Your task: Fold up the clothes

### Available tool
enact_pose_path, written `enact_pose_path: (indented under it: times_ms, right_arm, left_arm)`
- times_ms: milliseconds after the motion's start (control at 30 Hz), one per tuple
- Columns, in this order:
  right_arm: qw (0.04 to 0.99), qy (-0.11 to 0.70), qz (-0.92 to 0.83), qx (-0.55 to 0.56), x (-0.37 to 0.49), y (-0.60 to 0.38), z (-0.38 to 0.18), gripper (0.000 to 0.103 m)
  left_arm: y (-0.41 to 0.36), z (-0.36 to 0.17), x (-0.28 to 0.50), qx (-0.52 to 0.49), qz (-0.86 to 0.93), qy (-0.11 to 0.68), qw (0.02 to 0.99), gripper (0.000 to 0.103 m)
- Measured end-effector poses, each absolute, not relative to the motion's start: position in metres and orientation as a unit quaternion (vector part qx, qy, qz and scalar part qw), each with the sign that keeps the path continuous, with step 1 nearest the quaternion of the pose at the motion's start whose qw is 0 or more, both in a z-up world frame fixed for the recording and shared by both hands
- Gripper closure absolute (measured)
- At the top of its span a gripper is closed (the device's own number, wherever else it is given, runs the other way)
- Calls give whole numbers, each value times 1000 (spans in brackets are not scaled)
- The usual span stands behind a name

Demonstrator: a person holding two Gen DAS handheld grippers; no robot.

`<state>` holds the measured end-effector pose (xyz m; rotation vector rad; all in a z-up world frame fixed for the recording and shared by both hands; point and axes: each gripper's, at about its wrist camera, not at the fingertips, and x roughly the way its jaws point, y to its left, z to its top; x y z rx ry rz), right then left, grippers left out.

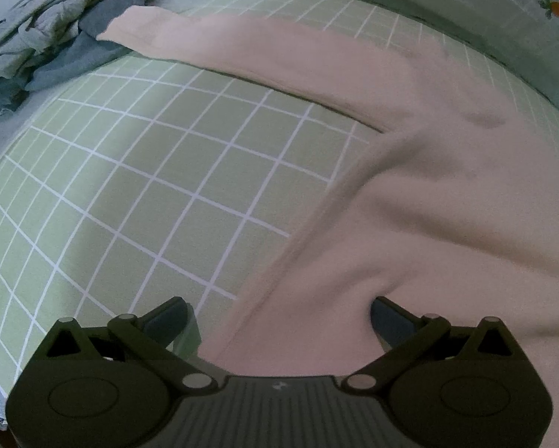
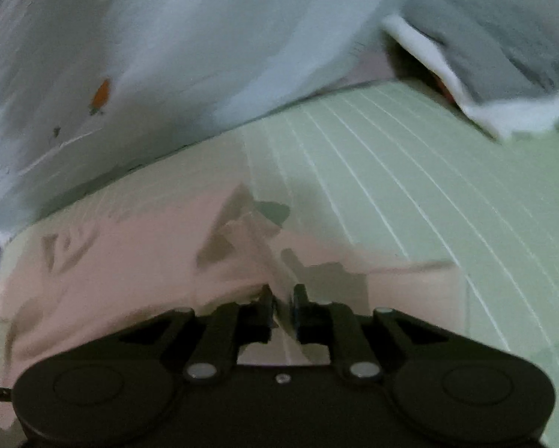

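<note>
A pink garment [image 1: 410, 171] lies spread on a green checked bedsheet [image 1: 137, 186], one long sleeve reaching to the far left. My left gripper [image 1: 279, 310] hovers over the garment's near edge, open wide; cloth lies under the gap but the fingers [image 1: 169, 317] do not press on it. In the right wrist view, which is blurred, the pink garment [image 2: 104, 261] fills the lower left. My right gripper [image 2: 284, 298] has its jaws nearly together, pinching a raised ridge of the pink cloth between the pads.
A crumpled heap of grey-green and blue clothes [image 1: 55, 26] sits at the far left. A pale blue quilt with carrot prints [image 2: 130, 56] bounds the far side of the bed. A grey and white cloth [image 2: 484, 74] lies at the right.
</note>
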<state>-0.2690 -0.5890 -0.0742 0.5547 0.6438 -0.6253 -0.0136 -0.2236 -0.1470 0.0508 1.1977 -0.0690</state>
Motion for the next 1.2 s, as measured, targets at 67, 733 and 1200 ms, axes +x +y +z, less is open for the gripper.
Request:
enact_pose_path:
  times_ms: [67, 733, 1200]
  right_arm:
    - [860, 317, -296, 270, -271, -586, -81, 75]
    - [752, 279, -545, 244, -357, -656, -84, 99]
    - [644, 293, -666, 235, -401, -658, -95, 34]
  left_arm:
    - [-224, -147, -14, 24, -32, 563, 826, 0]
    - [-223, -148, -15, 23, -32, 558, 829, 0]
    - [-224, -150, -13, 23, -31, 566, 824, 0]
